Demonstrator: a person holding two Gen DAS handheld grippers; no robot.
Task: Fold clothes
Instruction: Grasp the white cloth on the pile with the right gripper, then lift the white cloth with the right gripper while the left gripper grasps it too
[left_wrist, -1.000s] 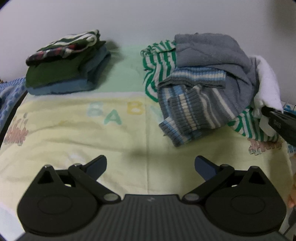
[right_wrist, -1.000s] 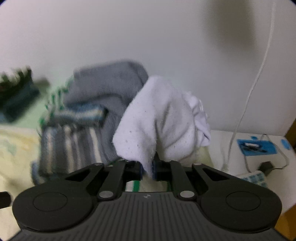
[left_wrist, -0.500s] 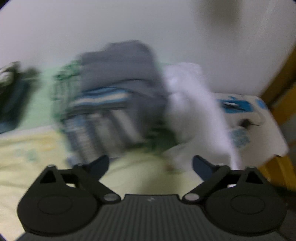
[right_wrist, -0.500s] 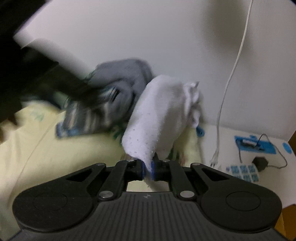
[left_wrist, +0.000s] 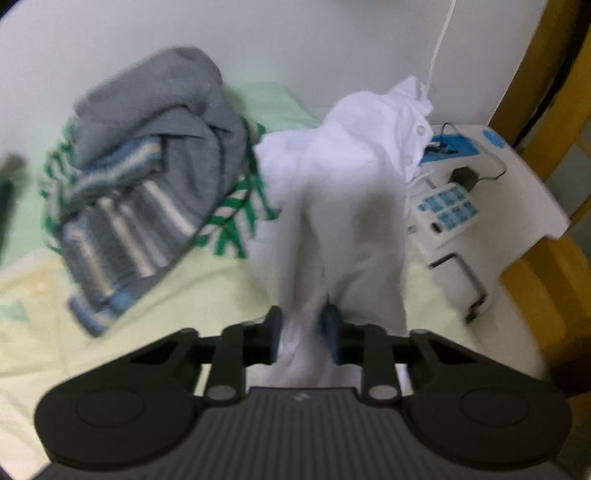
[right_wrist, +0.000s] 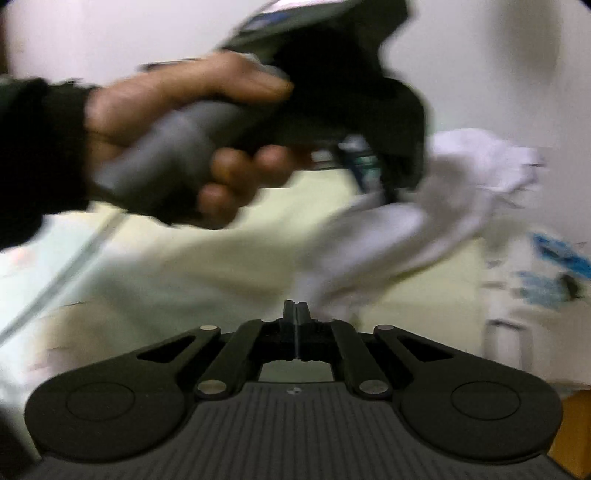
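Observation:
A white garment (left_wrist: 351, 166) hangs stretched in front of the clothes pile. My left gripper (left_wrist: 303, 328) is closing, and its pads press a fold of the garment's lower part between them. In the right wrist view the same left gripper (right_wrist: 369, 177), held by a hand (right_wrist: 166, 122) in a dark sleeve, bites the white garment (right_wrist: 461, 184) from above. My right gripper (right_wrist: 295, 308) is shut. The cloth tapers down to its fingertips, and only a thin edge seems pinched there. Both views are motion-blurred.
A pile of unfolded clothes, with a grey sweater (left_wrist: 159, 122) and a green-striped piece (left_wrist: 236, 210), lies on the pale yellow-green bedspread (left_wrist: 184, 288). To the right stands a white side table (left_wrist: 517, 192) with a power strip (left_wrist: 447, 210) and cables, then a yellow wooden frame (left_wrist: 546, 280).
The left gripper swung right from the folded stack to the white garment and closed on it. The right gripper drew the garment away from the pile; the left hand entered its view.

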